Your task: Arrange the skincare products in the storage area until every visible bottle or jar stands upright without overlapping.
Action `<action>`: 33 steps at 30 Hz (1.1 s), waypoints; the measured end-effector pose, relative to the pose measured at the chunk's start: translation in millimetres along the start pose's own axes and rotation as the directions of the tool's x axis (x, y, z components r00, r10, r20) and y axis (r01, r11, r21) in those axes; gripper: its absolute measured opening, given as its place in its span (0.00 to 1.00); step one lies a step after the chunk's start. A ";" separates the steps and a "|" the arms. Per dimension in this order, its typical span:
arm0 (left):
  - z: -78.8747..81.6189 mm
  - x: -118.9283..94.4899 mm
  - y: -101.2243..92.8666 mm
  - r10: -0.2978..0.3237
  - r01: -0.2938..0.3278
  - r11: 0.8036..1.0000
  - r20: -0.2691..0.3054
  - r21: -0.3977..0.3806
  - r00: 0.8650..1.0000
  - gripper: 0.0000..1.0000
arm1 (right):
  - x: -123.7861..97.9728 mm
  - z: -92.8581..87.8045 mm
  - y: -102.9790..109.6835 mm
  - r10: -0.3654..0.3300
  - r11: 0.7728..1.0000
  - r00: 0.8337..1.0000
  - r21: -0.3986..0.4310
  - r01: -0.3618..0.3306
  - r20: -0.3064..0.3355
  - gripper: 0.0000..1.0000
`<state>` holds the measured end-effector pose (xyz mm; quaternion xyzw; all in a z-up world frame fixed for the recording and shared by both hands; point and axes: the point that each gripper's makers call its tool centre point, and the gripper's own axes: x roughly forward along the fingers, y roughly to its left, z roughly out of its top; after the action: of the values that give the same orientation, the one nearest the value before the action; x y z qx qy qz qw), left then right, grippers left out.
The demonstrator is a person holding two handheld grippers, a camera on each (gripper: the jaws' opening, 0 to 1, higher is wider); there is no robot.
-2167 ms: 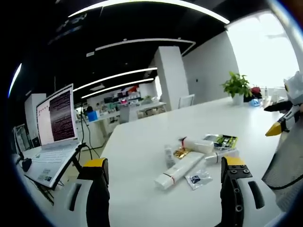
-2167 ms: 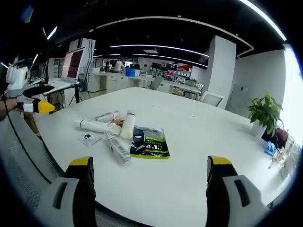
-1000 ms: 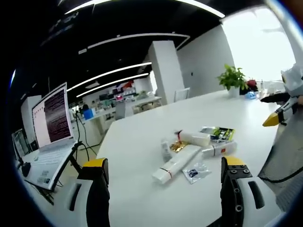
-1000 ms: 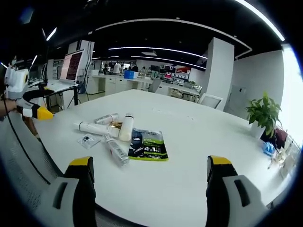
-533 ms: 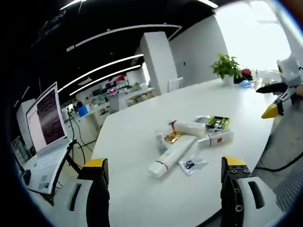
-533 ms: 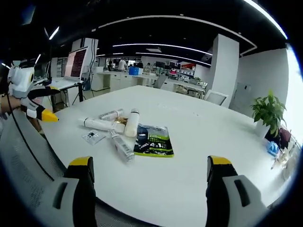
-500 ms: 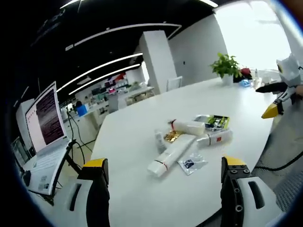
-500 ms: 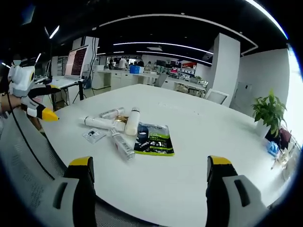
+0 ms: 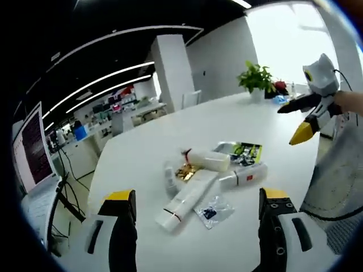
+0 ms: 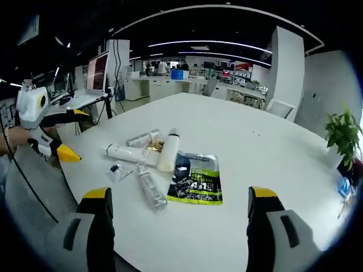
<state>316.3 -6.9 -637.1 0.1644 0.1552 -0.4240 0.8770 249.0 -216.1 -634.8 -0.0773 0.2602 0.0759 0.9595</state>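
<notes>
White table (image 10: 255, 141) holds toppled tubes (image 10: 131, 153); both claws (image 9: 193, 226) (image 10: 176, 226) spread, empty.

Counted on the counter (image 10: 266, 153): four tubes or bottles lying flat (image 10: 169, 152), one green-and-black pouch (image 10: 197, 178) at 3 o'clock of them, one small clear sachet (image 10: 118, 170) at 8 o'clock, and one gold-foil item (image 10: 153, 146) among them.

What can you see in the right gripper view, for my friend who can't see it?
A heap of skincare products lies flat on a white table: a white tube, a white bottle, a clear bottle and a green-and-black pouch. The right gripper hangs open in front, and the left gripper comes in from the left.
</notes>
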 end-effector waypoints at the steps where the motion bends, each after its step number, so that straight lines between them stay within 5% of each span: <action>1: -1.4 1.3 1.2 0.003 -0.003 1.000 -0.005 -0.006 1.000 0.78 | 3.9 3.7 0.9 0.008 1.000 1.000 -0.015 -0.008 -0.001 0.99; 6: -7.6 3.1 4.2 -0.003 0.001 0.998 -0.020 -0.071 1.000 0.70 | 29.3 24.7 8.6 0.080 0.993 0.997 -0.084 -0.081 -0.016 0.88; 20: -3.6 -1.7 12.6 0.011 -0.010 0.998 0.009 -0.058 1.000 0.54 | 106.0 34.7 22.1 0.206 0.958 0.958 -0.160 -0.239 -0.199 0.63; 33: 2.1 1.1 16.2 0.032 -0.030 0.998 0.039 -0.052 0.999 0.51 | 166.7 21.0 34.2 0.256 0.926 0.886 -0.165 -0.340 -0.387 0.49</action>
<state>330.1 1.0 -633.2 0.1356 0.1462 -0.4095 0.8902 395.1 -161.1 -705.9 -0.1581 0.4292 0.2373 0.8570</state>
